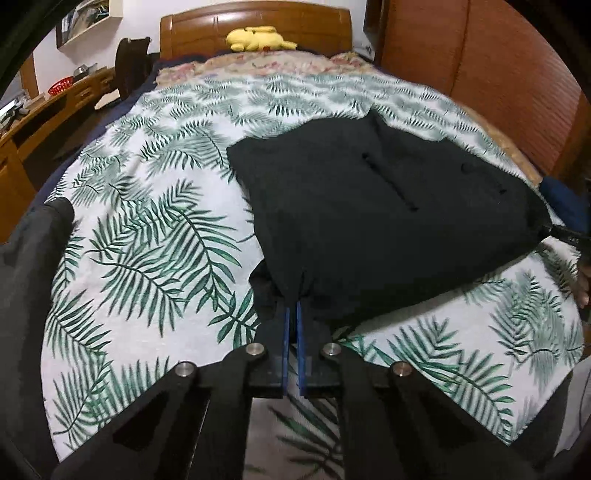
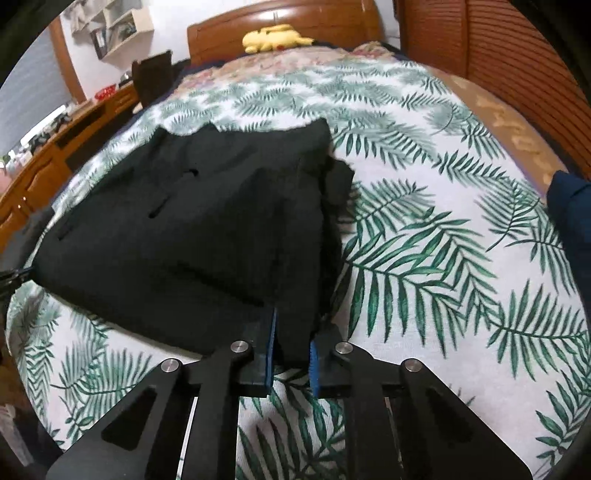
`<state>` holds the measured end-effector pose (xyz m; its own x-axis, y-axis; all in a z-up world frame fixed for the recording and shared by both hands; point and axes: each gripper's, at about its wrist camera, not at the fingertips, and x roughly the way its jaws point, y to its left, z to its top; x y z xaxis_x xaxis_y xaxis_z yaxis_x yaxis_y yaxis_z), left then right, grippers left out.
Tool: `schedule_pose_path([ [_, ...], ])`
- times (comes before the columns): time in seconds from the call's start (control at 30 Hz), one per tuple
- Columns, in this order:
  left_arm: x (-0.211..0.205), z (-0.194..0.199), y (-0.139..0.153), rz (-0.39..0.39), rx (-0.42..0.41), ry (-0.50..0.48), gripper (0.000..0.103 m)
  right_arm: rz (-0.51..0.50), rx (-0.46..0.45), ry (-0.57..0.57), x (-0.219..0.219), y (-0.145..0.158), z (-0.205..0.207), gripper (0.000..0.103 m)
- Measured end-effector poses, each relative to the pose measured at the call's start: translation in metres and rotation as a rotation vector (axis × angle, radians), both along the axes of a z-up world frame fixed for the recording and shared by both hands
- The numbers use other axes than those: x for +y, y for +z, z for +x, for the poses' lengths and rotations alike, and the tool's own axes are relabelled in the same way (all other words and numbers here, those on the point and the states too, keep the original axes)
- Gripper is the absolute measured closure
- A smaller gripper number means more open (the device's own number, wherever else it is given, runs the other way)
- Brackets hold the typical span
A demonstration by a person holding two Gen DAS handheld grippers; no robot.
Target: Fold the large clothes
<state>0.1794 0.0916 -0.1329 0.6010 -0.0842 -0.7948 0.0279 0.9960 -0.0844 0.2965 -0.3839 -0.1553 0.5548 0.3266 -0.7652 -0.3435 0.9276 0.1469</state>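
Observation:
A large black garment [image 1: 369, 206] lies partly folded on the palm-leaf bedsheet [image 1: 155, 221]. My left gripper [image 1: 293, 306] is shut on the garment's near left corner, and the cloth bunches between its blue pads [image 1: 286, 332]. In the right wrist view the same black garment [image 2: 192, 229] spreads to the left. My right gripper [image 2: 291, 332] holds the near right corner, with thick cloth filling the gap between its blue pads [image 2: 271, 343]. The near edge is lifted a little off the sheet. The right gripper's tip also shows at the garment's right corner in the left wrist view [image 1: 565, 232].
A yellow plush toy [image 1: 258, 38] lies at the wooden headboard [image 1: 255, 26]. A wooden desk [image 1: 44, 110] runs along the left of the bed. A wooden wardrobe [image 1: 480, 74] stands on the right. A dark blue cloth [image 2: 570, 206] lies at the bed's right edge.

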Motion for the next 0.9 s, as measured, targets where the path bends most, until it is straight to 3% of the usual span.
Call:
schedule_pose_path([
  [0.33,-0.009,-0.087,0.041,-0.041,-0.085,-0.046,0.103,0.028,-0.041,0.028,-0.012,0.036,-0.056,0.094],
  [0.47,-0.004,-0.123,0.042,-0.086,-0.080,-0.030,0.102,0.023,-0.020,0.061,-0.016,0.039,-0.091,0.094],
  [0.6,0.001,-0.136,0.033,-0.109,-0.054,-0.013,0.102,-0.006,0.027,0.064,-0.014,0.034,-0.107,0.091],
  [0.7,0.001,-0.134,0.026,-0.109,-0.038,-0.005,0.102,-0.035,0.017,0.051,-0.013,0.038,-0.108,0.084],
  [0.83,-0.001,-0.134,0.027,-0.103,-0.043,-0.002,0.102,-0.050,-0.021,0.022,-0.018,0.058,-0.100,0.059],
  [0.9,-0.002,-0.132,0.027,-0.095,-0.041,0.001,0.102,-0.058,-0.043,0.023,-0.017,0.067,-0.094,0.054],
])
